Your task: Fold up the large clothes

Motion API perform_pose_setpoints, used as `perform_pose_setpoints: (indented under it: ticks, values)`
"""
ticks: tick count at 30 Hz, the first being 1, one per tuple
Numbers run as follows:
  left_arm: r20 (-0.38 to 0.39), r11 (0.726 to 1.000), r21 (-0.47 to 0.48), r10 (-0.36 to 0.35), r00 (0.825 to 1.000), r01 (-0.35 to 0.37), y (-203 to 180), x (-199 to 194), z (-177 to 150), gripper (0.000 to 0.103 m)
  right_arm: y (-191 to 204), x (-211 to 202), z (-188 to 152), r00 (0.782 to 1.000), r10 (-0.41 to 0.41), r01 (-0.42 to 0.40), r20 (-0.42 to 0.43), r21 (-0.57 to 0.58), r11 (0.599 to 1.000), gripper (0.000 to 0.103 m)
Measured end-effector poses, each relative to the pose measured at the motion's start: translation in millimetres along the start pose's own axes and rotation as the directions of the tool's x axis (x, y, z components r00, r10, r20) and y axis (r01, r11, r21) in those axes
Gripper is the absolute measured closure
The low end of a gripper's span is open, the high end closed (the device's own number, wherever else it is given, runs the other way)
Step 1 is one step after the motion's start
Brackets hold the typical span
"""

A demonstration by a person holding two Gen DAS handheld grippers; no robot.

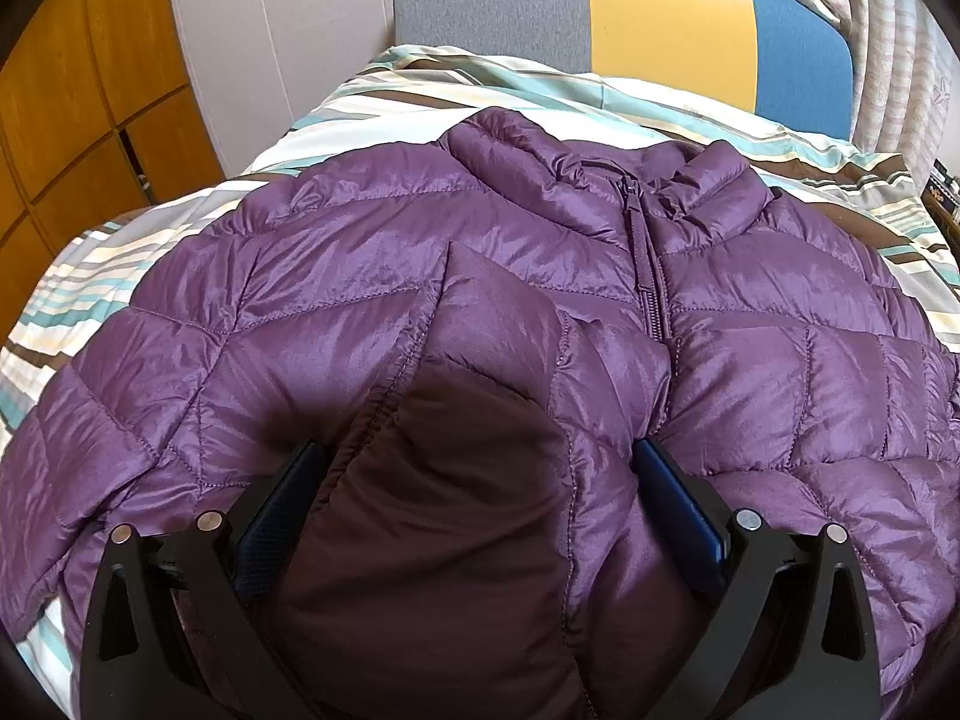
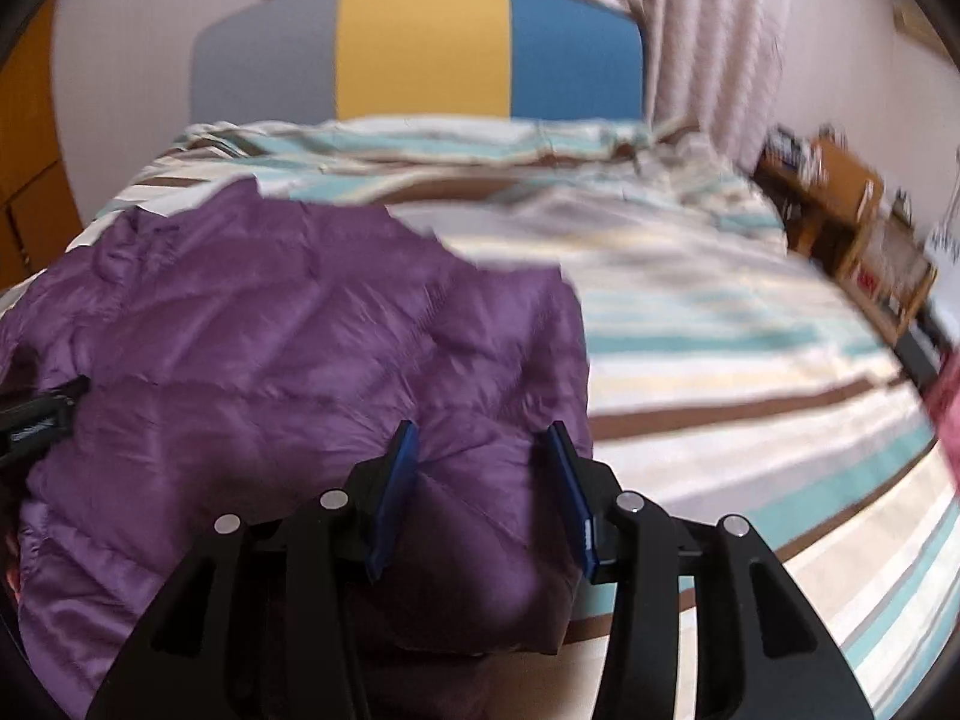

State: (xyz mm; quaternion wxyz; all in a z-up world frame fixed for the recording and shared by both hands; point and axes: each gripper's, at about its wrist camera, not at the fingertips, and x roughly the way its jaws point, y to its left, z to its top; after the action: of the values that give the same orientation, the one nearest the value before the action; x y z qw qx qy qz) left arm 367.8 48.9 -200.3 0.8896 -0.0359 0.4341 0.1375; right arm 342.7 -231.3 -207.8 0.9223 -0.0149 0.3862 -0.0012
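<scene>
Through the left wrist camera I see the purple jacket (image 1: 372,276), a glossy quilted puffer with stitched diamond panels, lying front up and zipped on the striped bedspread (image 1: 150,252). My left gripper (image 1: 474,456) stands wide apart, and a puffy folded section of the jacket, possibly a sleeve, bulges between its blue pads; I cannot tell whether they press it. Beyond the collar stands a padded headboard (image 1: 660,18) in grey, yellow and blue panels. Through the right wrist camera, which is blurred, my right gripper (image 2: 483,444) is likewise spread, its fingers straddling the jacket's near right edge (image 2: 558,360). Bare bedspread extends rightward to a wooden shelf unit (image 2: 852,222).
</scene>
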Motion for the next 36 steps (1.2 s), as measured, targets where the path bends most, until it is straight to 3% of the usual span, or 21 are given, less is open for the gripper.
perform_pose_setpoints:
  ticks: [9, 14, 16, 22, 31, 36]
  values:
    - [-0.006, 1.000, -0.006, -0.009, 1.000, 0.009, 0.7, -0.8, 0.4, 0.003, 16.6, 12.0, -4.4, 0.996, -0.084, 0.083, -0.012, -0.068, 0.994, 0.057]
    - [-0.047, 0.994, -0.029, -0.108, 0.993, 0.107, 18.1, -19.7, 2.3, 0.003, 18.0, 12.3, -6.4, 0.995, -0.105, 0.104, -0.006, -0.080, 0.991, 0.056]
    - [-0.022, 0.992, -0.060, -0.109, 0.994, 0.108, 31.7, -33.1, -0.2, 0.003, 19.0, 12.4, -7.3, 0.994, -0.112, 0.112, -0.003, -0.084, 0.990, 0.055]
    - [0.114, 0.983, -0.165, -0.066, 0.991, 0.084, 95.6, -83.8, -16.6, 0.003, 19.1, 12.9, -7.6, 0.993, -0.119, 0.118, 0.000, -0.083, 0.989, 0.054]
    - [0.156, 0.931, -0.364, 0.030, 0.987, 0.030, 197.3, -124.7, -67.1, 0.003, 18.5, 12.1, -8.5, 0.992, -0.125, 0.125, 0.002, -0.084, 0.989, 0.053]
    - [0.143, 0.886, -0.463, 0.100, 0.985, -0.023, 243.7, -141.8, -104.5, 0.003, 18.7, 11.8, -8.5, 0.992, -0.127, 0.126, 0.002, -0.085, 0.988, 0.052]
